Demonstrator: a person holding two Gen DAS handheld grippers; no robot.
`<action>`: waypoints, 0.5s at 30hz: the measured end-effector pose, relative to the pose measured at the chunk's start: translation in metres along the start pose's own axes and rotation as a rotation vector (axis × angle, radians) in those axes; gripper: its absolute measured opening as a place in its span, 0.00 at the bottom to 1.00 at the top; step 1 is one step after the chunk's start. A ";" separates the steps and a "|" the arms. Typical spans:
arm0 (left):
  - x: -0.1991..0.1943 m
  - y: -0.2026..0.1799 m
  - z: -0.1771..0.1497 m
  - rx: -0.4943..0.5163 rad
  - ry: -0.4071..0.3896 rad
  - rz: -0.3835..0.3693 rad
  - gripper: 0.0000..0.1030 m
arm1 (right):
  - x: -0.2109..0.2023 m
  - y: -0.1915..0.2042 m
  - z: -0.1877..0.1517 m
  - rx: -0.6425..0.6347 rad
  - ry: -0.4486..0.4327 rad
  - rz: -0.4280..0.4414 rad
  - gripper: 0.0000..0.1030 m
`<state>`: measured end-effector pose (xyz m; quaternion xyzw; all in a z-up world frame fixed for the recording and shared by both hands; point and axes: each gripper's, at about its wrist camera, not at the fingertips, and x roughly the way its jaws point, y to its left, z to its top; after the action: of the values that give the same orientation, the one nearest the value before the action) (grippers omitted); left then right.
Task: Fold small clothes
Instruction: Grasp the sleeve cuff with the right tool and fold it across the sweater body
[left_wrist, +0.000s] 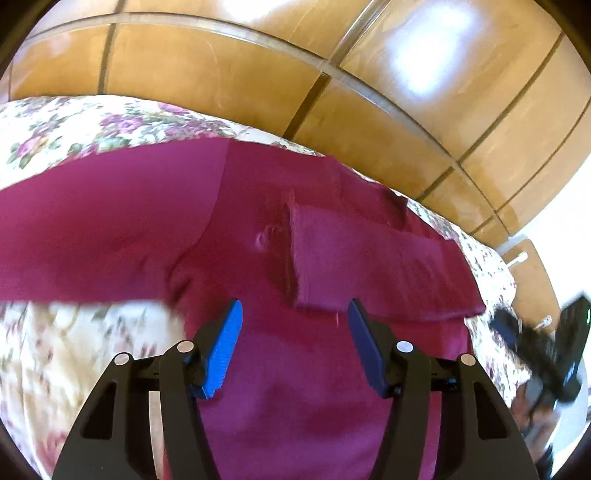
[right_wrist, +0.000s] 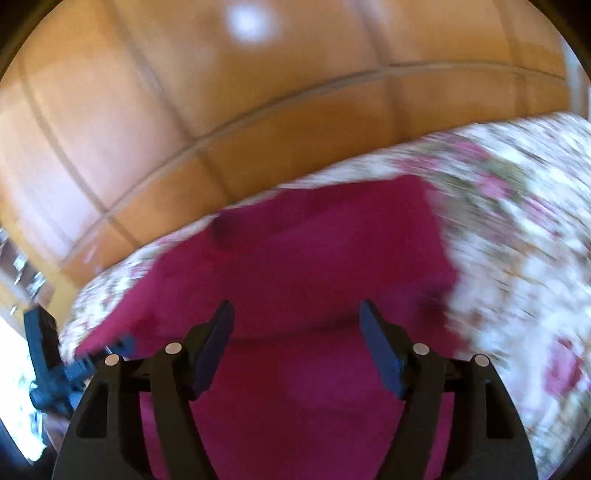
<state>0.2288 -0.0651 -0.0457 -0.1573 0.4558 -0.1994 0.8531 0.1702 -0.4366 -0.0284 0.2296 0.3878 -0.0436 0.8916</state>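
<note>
A maroon garment (left_wrist: 295, 229) lies spread on a floral bedspread (left_wrist: 74, 125). One sleeve (left_wrist: 369, 266) is folded across its body; the other sleeve (left_wrist: 92, 229) stretches out to the left. My left gripper (left_wrist: 293, 314) is open and empty above the garment's lower middle. In the right wrist view the same garment (right_wrist: 314, 251) fills the centre, blurred. My right gripper (right_wrist: 297, 317) is open and empty over it. The right gripper also shows in the left wrist view (left_wrist: 532, 339), blurred, at the garment's right edge. The left gripper shows in the right wrist view (right_wrist: 74, 365) at the far left.
A wooden panelled wardrobe (left_wrist: 332, 66) stands close behind the bed's far edge and also fills the top of the right wrist view (right_wrist: 184, 110). The floral bedspread (right_wrist: 517, 240) extends to the right of the garment. A wooden door with a handle (left_wrist: 524, 266) is at the right.
</note>
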 end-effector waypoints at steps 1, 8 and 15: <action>0.006 -0.003 0.005 0.006 0.004 0.002 0.57 | -0.005 -0.017 -0.004 0.029 -0.003 -0.039 0.68; 0.069 -0.022 0.030 0.054 0.114 0.046 0.15 | 0.002 -0.060 -0.007 0.068 0.003 -0.193 0.69; 0.032 -0.038 0.066 0.081 -0.045 -0.018 0.04 | 0.041 -0.059 0.015 0.123 -0.025 -0.216 0.69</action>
<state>0.2927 -0.1077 -0.0161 -0.1313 0.4266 -0.2217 0.8670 0.1931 -0.4914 -0.0708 0.2400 0.3959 -0.1659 0.8707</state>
